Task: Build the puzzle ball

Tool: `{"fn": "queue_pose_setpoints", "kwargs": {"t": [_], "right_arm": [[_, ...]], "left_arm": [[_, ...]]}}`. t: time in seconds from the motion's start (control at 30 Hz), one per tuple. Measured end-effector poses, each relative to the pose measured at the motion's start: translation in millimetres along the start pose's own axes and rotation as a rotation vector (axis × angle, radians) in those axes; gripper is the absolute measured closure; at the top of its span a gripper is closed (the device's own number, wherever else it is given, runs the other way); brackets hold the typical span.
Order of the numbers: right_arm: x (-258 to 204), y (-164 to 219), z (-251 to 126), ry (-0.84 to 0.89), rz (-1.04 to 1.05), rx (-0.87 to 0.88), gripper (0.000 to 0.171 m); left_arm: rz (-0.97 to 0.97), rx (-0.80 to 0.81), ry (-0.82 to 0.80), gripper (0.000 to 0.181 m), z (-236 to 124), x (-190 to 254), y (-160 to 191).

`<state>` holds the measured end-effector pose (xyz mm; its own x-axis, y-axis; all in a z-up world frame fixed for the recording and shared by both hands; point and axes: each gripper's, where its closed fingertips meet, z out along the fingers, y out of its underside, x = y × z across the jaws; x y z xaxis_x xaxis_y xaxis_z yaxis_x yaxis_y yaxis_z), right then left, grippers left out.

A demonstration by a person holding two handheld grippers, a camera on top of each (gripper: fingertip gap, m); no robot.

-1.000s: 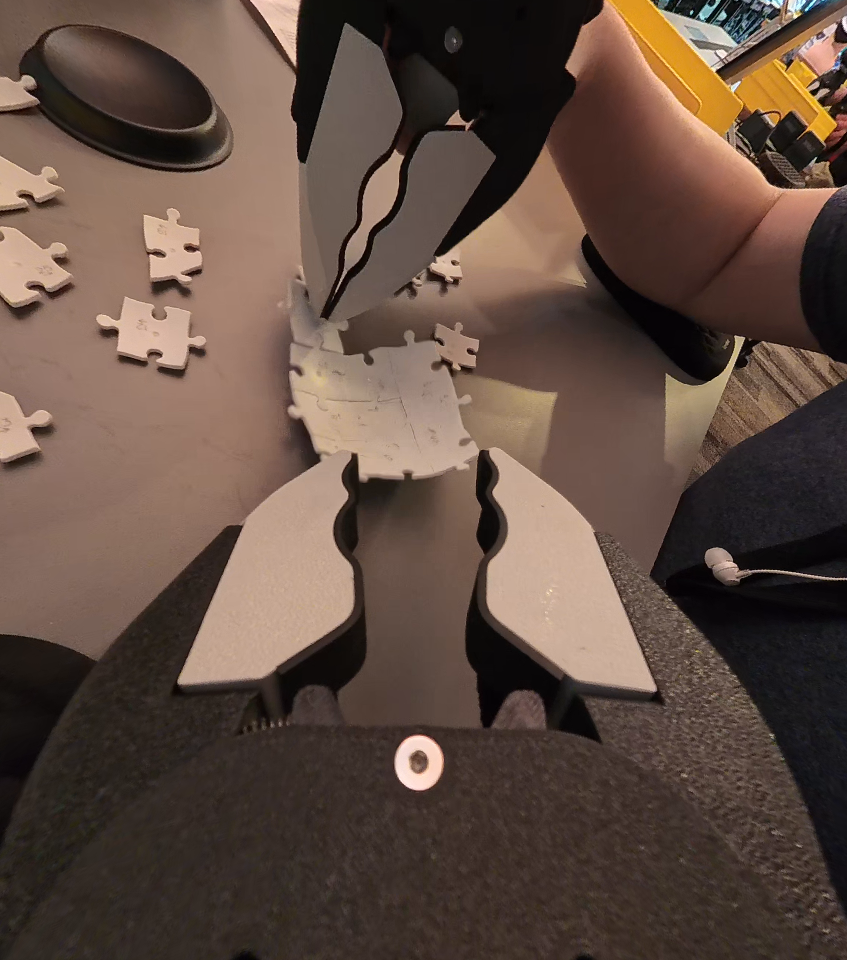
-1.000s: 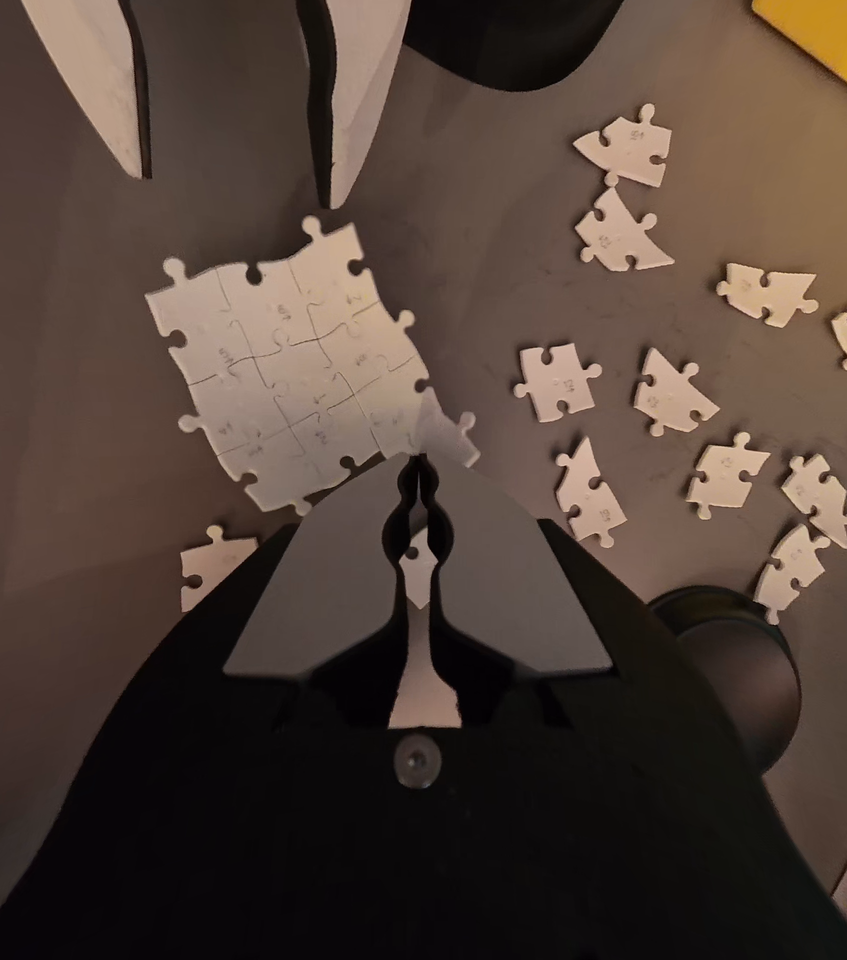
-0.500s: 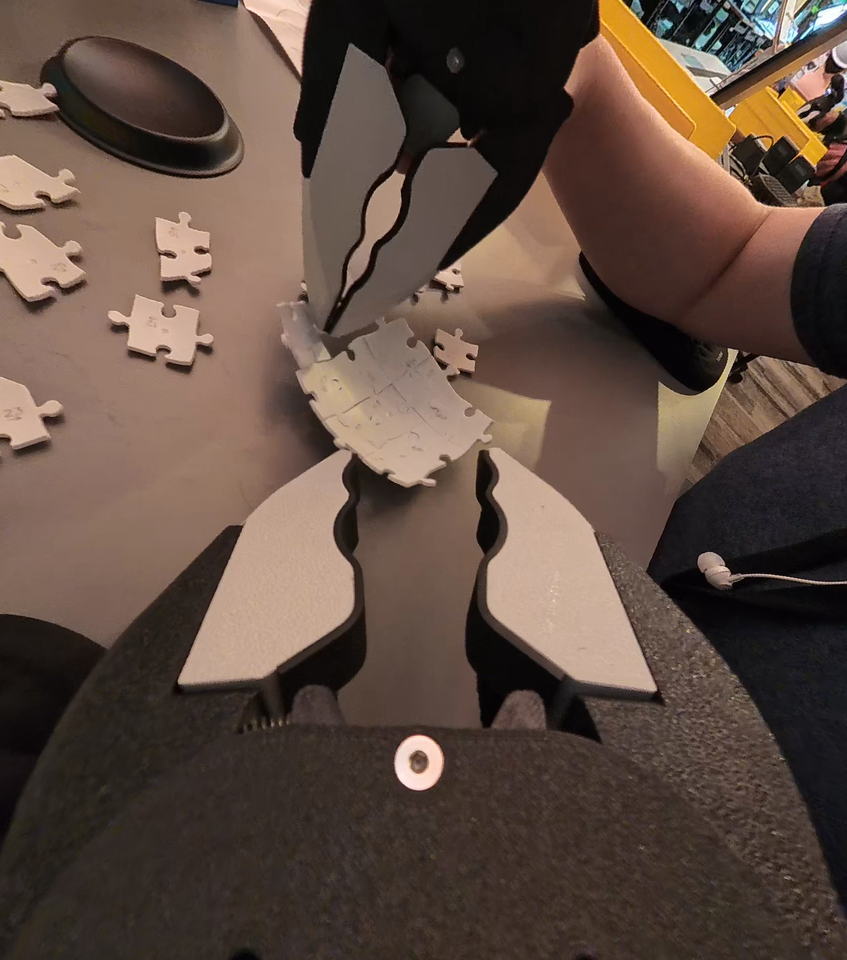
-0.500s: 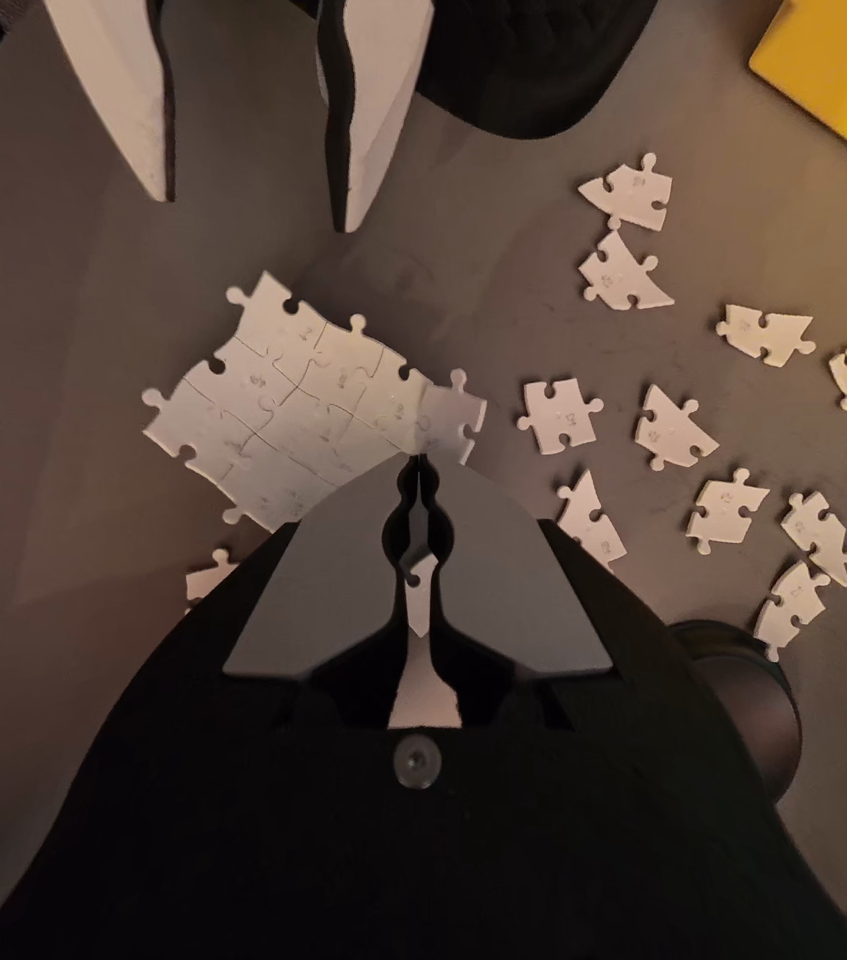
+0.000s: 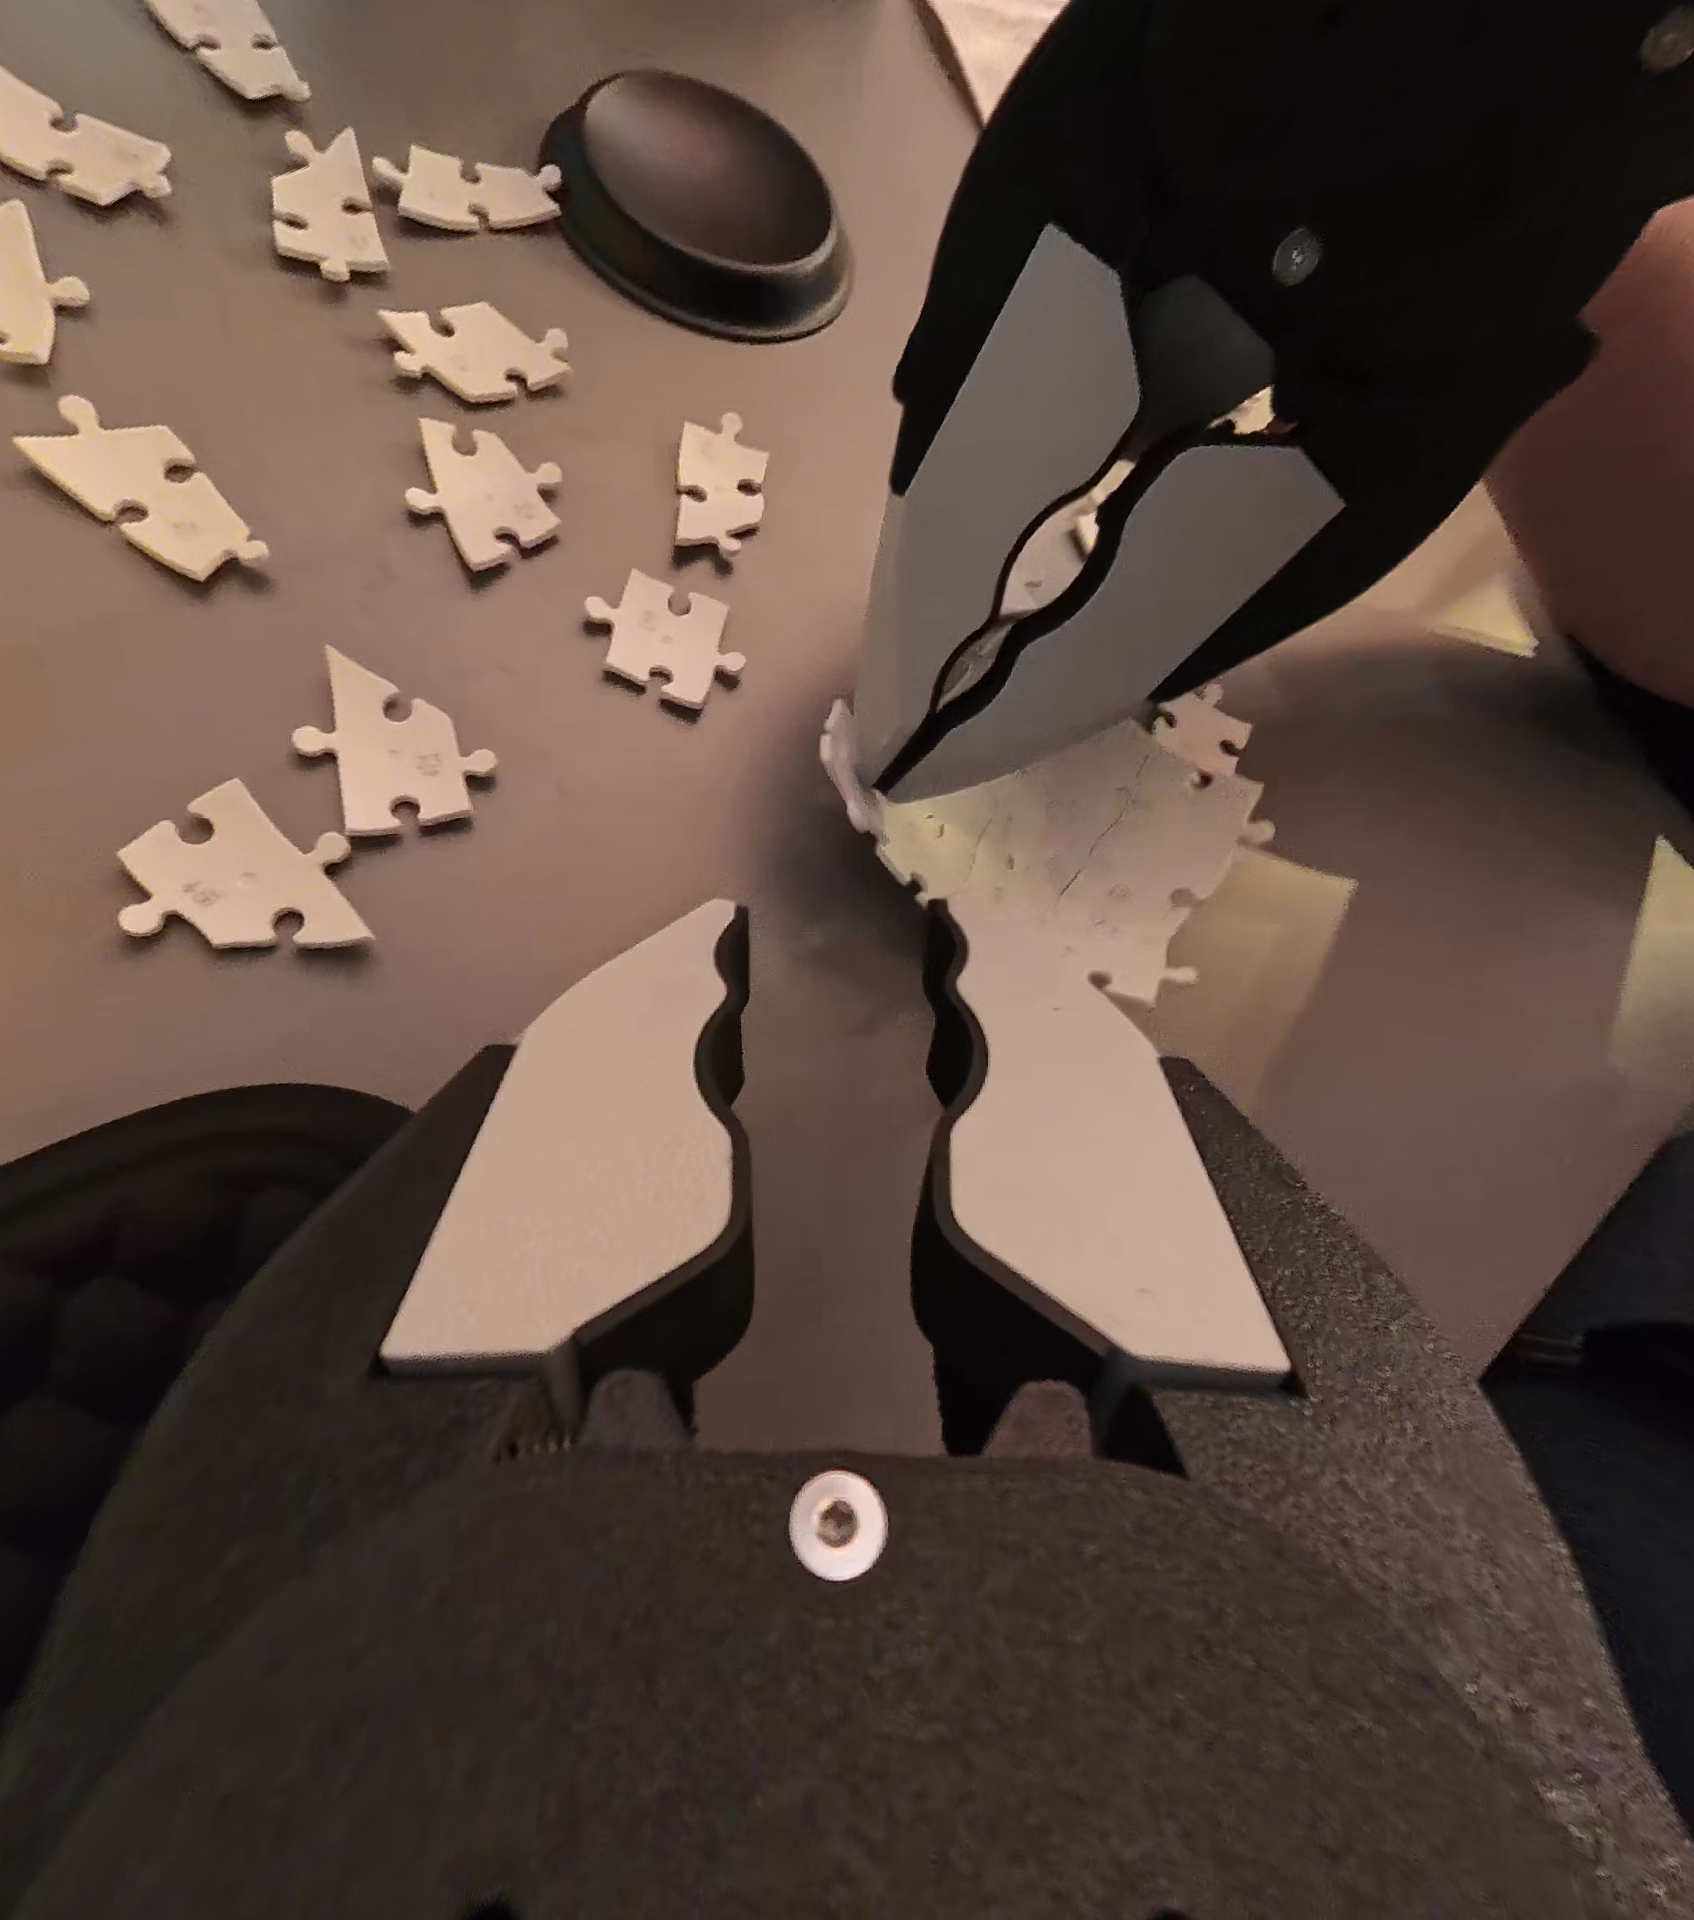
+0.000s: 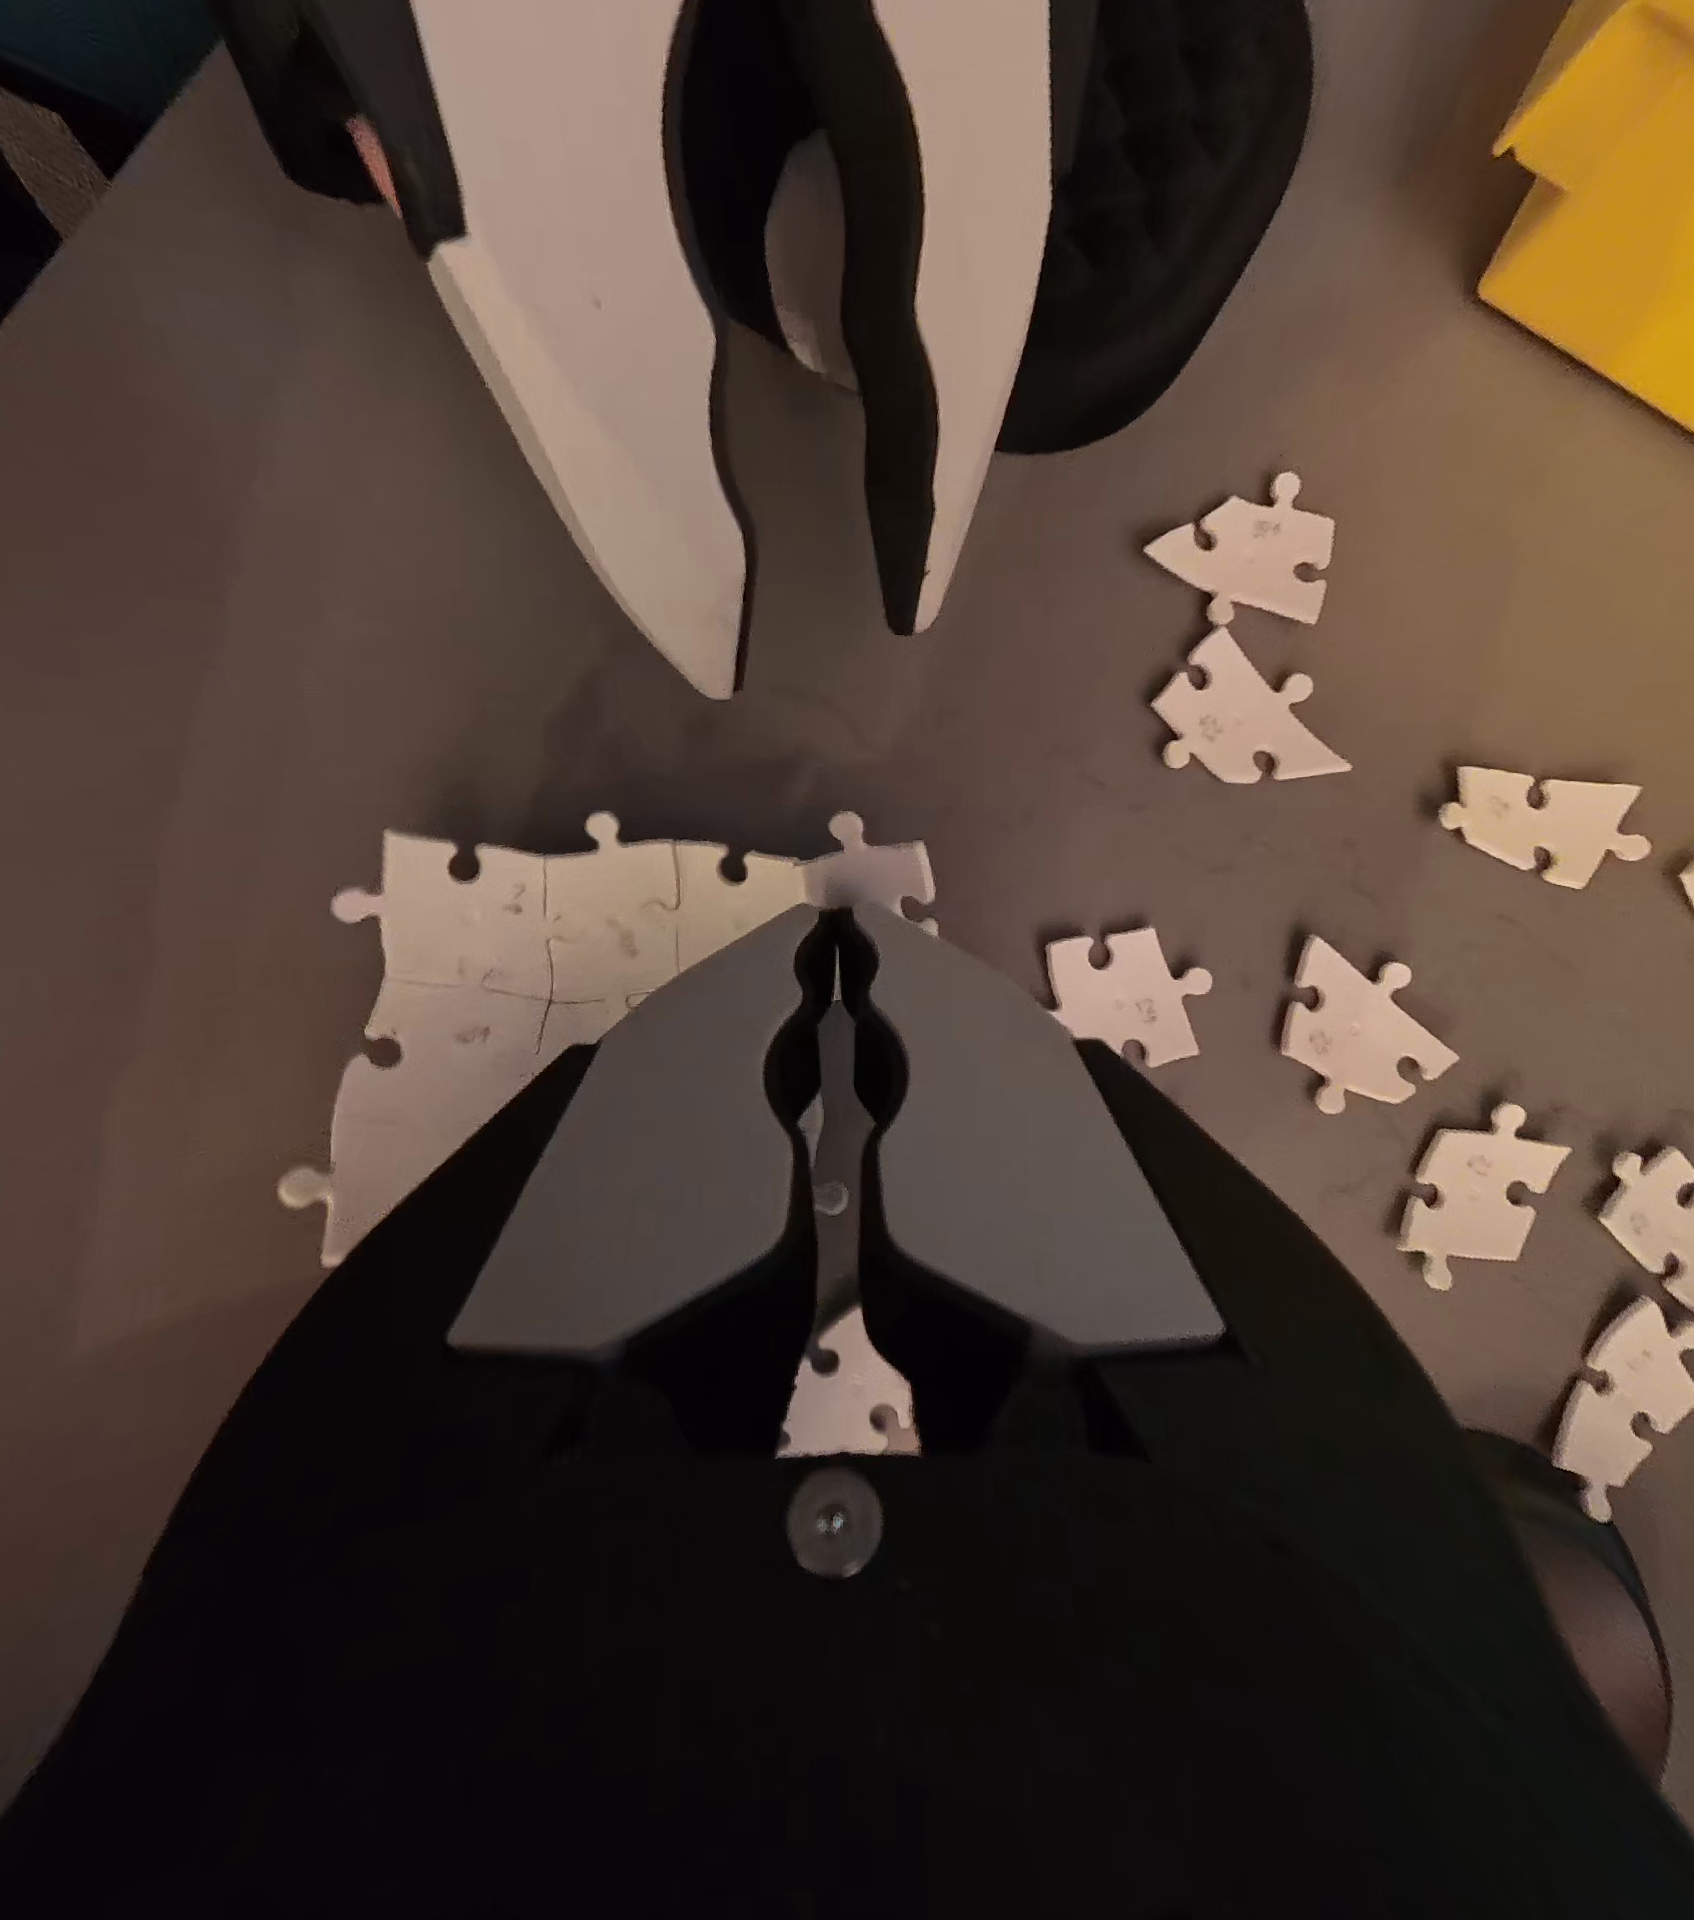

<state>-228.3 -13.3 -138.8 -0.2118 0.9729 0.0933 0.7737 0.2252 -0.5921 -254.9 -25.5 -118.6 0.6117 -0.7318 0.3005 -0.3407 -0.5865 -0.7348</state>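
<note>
One joined puzzle sheet [image 6: 552,935] in right tongs [image 6: 835,914]

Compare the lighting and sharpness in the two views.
Left wrist view: warm light, bright glare on the joined panel, motion blur at the right edge. Right wrist view: dimmer, loose pieces crisp, the right tool dark in its own shadow.

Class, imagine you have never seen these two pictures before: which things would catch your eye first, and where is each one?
First, the right gripper, shut on a corner piece of the curved white panel of joined puzzle pieces at the table's middle. The open left gripper faces that panel. Loose white puzzle pieces lie scattered over the grey table, near a black dish-shaped stand.
</note>
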Motion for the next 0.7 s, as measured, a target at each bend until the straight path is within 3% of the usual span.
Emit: {"fn": "queue_pose_setpoints", "kwargs": {"t": [0.7], "right_arm": [[-12, -4, 17, -0.062, -0.094, -0.127, 0.169]], "left_arm": [[0.055, -0.133, -0.163, 0.146, 20, -18, 13]]}}
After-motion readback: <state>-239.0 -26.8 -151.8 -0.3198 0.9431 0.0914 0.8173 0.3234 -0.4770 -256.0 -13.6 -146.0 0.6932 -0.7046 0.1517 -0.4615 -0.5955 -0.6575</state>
